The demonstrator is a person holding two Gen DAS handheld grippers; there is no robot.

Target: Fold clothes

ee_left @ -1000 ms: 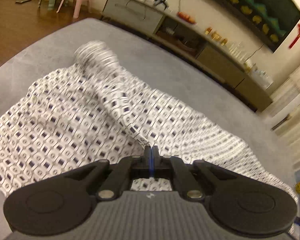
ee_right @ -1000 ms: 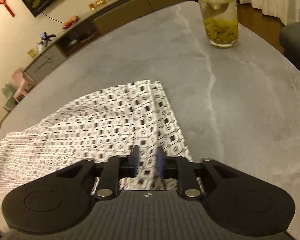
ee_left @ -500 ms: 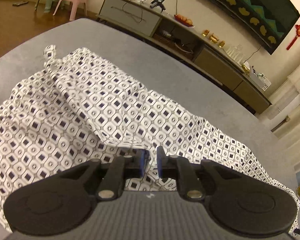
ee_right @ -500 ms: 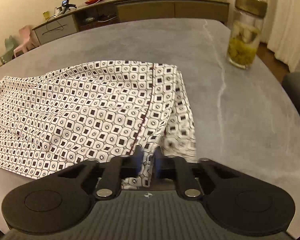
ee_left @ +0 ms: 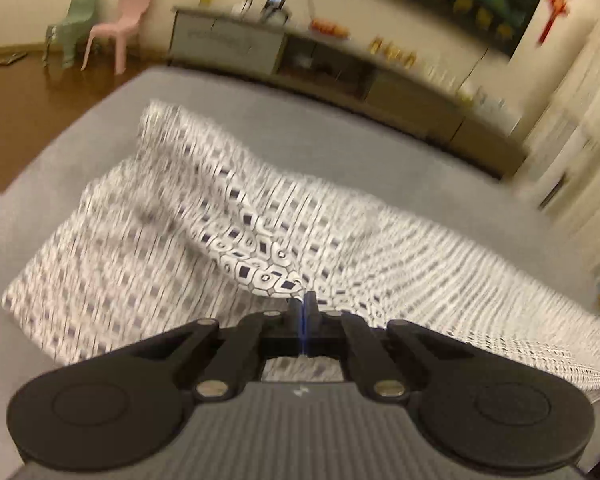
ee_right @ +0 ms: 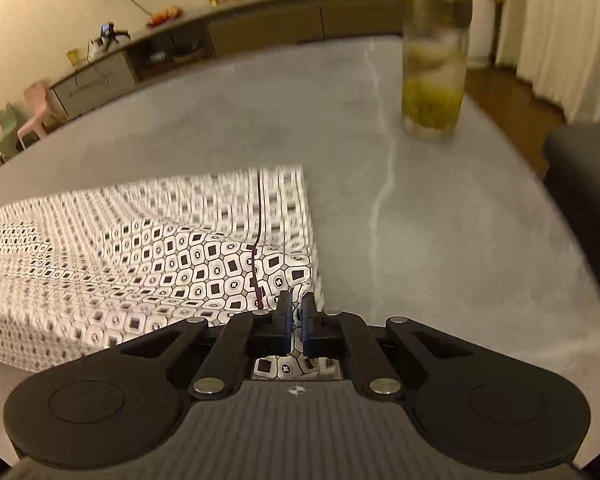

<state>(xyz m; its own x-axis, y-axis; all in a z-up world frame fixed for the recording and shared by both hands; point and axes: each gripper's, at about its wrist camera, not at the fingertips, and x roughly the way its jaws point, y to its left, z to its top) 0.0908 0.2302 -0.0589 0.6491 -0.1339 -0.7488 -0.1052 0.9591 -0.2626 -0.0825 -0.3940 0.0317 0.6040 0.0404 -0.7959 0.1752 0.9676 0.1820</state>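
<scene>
On the grey table (ee_right: 440, 240), the patterned garment (ee_right: 160, 248) lies spread toward 10 o'clock; left gripper (ee_left: 302, 309) and right gripper (ee_right: 296, 322) each pinch a lifted edge, jaws clenched. Likely mid-fold: next, both edges travel across together.

No words, brand names or numbers can be read anywhere in either view; the only mark is a small white emblem (ee_right: 296, 391) on the ribbed housing behind each claw, carrying no letters.
</scene>
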